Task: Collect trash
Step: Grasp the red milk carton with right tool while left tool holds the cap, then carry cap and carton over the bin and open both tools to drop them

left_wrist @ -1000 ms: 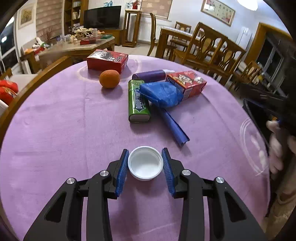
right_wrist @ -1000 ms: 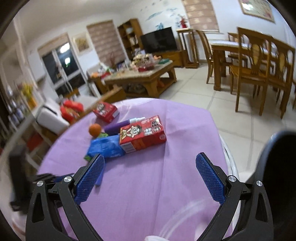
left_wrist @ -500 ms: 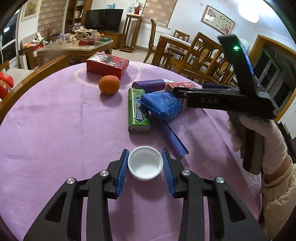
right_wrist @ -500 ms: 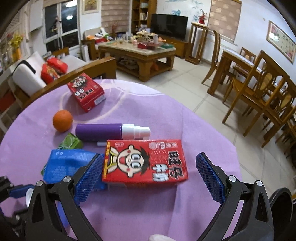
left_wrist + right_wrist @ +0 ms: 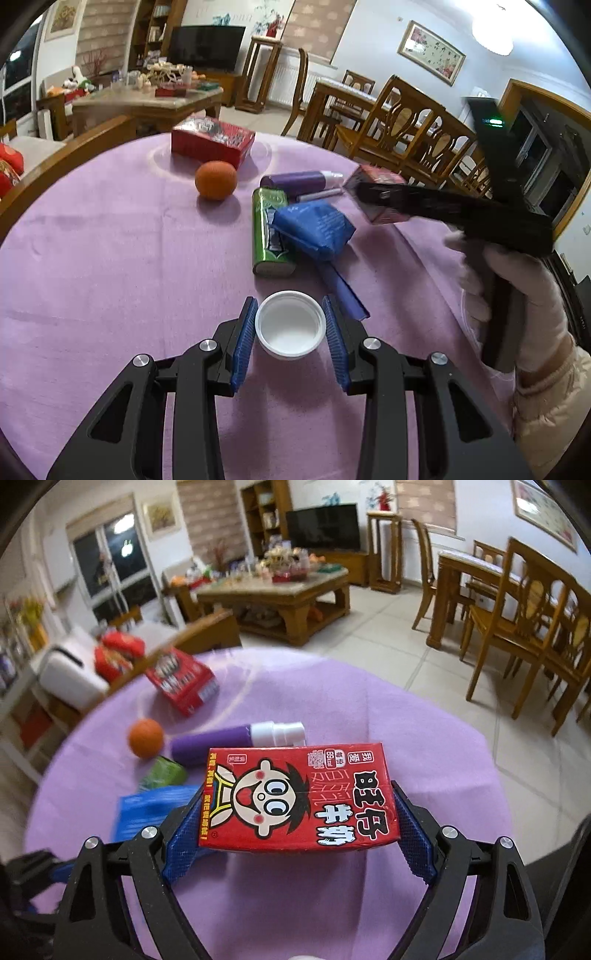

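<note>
Table point(image 5: 110, 258): round, under a lilac cloth; all the items lie in its far half.
White cap point(image 5: 290, 324): open side up, at the near edge of the cluster, between the blue pads of the left gripper point(image 5: 290, 330). The pads sit at its rim on both sides; whether they press on it cannot be told.
Milk carton point(image 5: 297, 795): red, cartoon face on its top panel, lying flat at the right end of the cluster. Its long axis runs across the right gripper's point(image 5: 297, 821) view, from pad to pad, so the pads face its two short ends.
Right gripper: jaws wide and just closing in; the carton is between them, left pad at the carton's end, right pad close alongside; firm contact cannot be told.
Purple bottle point(image 5: 212, 745): lying on its side just behind the carton, white nozzle pointing right, roughly parallel to it.
Blue packet point(image 5: 314, 229): crumpled, just left of the carton, overlapping the green gum pack point(image 5: 269, 230).
Blue strip point(image 5: 341, 291): runs from under the packet toward the cap.
Orange point(image 5: 215, 180): left of the bottle, apart from it.
Red box point(image 5: 212, 140): farthest back, beyond the orange.
Gloved hand point(image 5: 517, 295): holds the right gripper's handle, at the table's right edge.
</note>
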### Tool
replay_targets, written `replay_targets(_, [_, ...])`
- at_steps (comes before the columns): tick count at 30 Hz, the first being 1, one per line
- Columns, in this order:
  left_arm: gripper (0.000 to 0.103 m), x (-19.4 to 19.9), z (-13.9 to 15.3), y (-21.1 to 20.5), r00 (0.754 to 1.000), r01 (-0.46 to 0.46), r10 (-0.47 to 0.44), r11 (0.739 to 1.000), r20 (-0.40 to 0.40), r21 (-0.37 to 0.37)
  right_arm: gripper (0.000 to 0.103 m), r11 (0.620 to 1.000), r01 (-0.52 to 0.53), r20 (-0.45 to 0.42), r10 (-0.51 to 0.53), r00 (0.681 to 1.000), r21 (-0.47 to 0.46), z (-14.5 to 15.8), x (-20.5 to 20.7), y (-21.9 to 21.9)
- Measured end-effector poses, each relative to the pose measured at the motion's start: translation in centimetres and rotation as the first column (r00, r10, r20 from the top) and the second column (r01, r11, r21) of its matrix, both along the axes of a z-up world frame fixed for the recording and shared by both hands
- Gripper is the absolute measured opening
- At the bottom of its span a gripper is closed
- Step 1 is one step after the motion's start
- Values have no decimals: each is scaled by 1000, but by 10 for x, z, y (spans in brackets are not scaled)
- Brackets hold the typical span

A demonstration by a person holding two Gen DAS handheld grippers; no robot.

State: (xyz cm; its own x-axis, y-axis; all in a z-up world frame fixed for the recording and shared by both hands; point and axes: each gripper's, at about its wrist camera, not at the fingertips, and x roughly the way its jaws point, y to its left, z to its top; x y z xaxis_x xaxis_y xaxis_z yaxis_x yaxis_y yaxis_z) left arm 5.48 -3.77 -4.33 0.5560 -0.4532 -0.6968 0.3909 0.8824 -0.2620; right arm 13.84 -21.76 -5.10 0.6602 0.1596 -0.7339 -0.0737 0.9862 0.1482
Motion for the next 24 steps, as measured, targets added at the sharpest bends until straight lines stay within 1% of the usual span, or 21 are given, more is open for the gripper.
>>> replay_targets(4, [36, -9, 10, 0, 998, -4, 4, 1000, 68, -5, 88, 992, 1, 99, -14, 995, 129, 32, -48, -10])
replay_targets(5, [36, -12, 12, 1, 997, -4, 6, 1000, 78, -17, 88, 988, -3, 127, -17, 992, 156, 40, -61, -12])
replay_targets(6, [36, -15, 14, 2, 997, -4, 7, 999, 78, -33, 88, 982, -12, 165, -20, 986, 191, 48, -78, -14])
replay_targets(7, [36, -19, 16, 0, 996, -5, 9, 999, 84, -41, 88, 978, -18, 186, -22, 982, 209, 54, -88, -14])
replay_targets(11, [36, -37, 30, -15, 991, 6, -1, 999, 131, -35, 88, 953, -50, 284, -39, 958, 299, 73, -143, -26])
replay_targets(14, [36, -53, 43, -30, 984, 15, -12, 1000, 179, -15, 88, 941, -60, 332, -57, 942, 333, 81, -178, -40])
replay_targets(16, [36, -60, 49, -37, 980, 19, -17, 1000, 200, -7, 88, 937, -63, 348, -65, 935, 344, 85, -197, -50])
replay_targets(20, [36, -74, 58, -60, 971, 41, -43, 999, 236, 14, 88, 933, -46, 386, -102, 917, 357, 91, -231, -71])
replay_targets(24, [36, -86, 66, -84, 962, 75, -80, 997, 261, 29, 88, 924, -15, 407, -155, 900, 383, 94, -258, -100])
